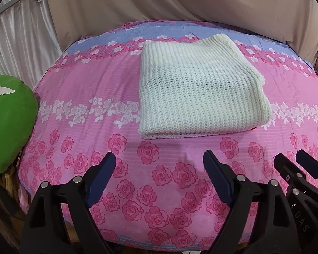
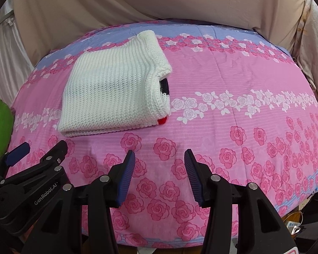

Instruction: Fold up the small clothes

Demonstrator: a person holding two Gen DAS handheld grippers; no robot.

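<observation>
A white knitted sweater (image 1: 199,89) lies folded in a neat rectangle on the rose-print bedspread (image 1: 159,180), toward its far side. Left tongs (image 1: 159,167) and right tongs (image 2: 160,163) hover near it, both wide and empty. A green cushion (image 1: 8,122) sits at the bed's left edge.

Your green cushion (image 1: 8,122) is cut off by the frame edge; the sweater's (image 2: 114,97) inner black-and-red layers stay mostly hidden.
</observation>
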